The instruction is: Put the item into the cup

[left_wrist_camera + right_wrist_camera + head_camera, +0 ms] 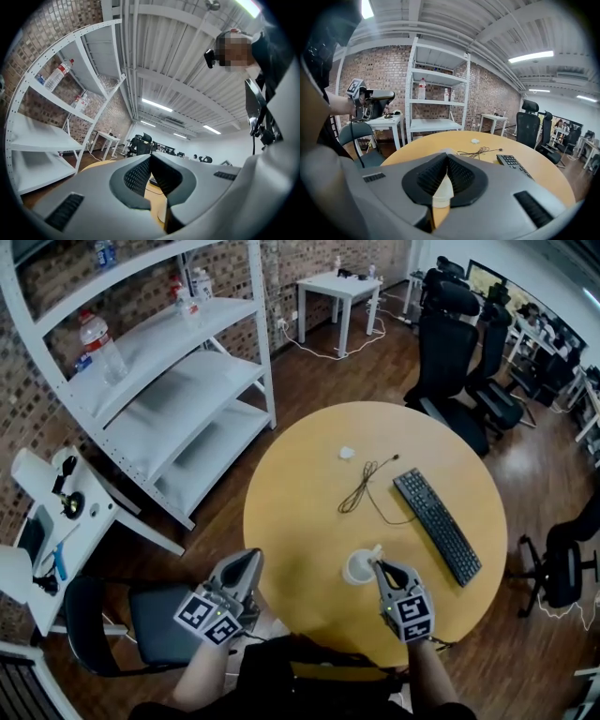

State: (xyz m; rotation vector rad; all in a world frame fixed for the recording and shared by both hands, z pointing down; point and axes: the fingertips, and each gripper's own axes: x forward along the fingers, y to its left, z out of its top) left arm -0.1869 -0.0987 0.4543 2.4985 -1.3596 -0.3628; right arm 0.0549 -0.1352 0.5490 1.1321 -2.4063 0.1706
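Jaws of the right gripper (pixel 447 161) clamp the pale item (pixel 441 190) at the rim of the cup (pixel 357 570) on the tabletop (pixel 309 484); left gripper (pixel 150 157) jaws together, empty. Releasing off-centre could drop the item outside or tip the cup.

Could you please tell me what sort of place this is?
Most likely an open-plan office or lab: black office chairs, a keyboard on a round table, and white metal shelving against a brick wall.

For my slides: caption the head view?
Right claw holds a small white item beside the cup on a round table.
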